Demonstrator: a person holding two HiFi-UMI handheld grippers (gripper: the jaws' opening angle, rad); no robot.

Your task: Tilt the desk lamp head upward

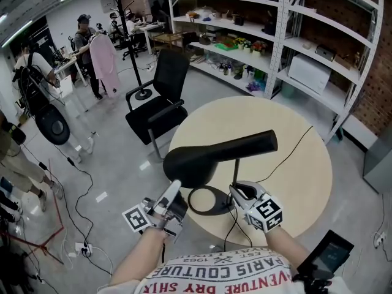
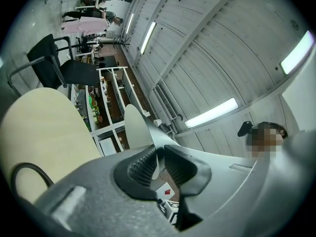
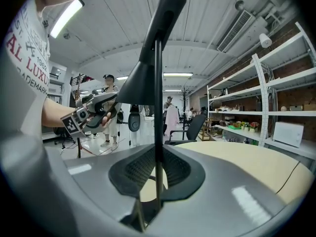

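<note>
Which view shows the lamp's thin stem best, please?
The right gripper view: the stem runs full-length between the fingers up to the lamp head. The head view shows a short stretch; the left gripper view shows none.

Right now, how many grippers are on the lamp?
2. The left gripper pinches the rim of the head; the right gripper clamps the stem low down. No others seem hidden.

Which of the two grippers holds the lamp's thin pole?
The right gripper: its fingers close on the pole above the base, while the left gripper pinches the rim of the lamp head.
</note>
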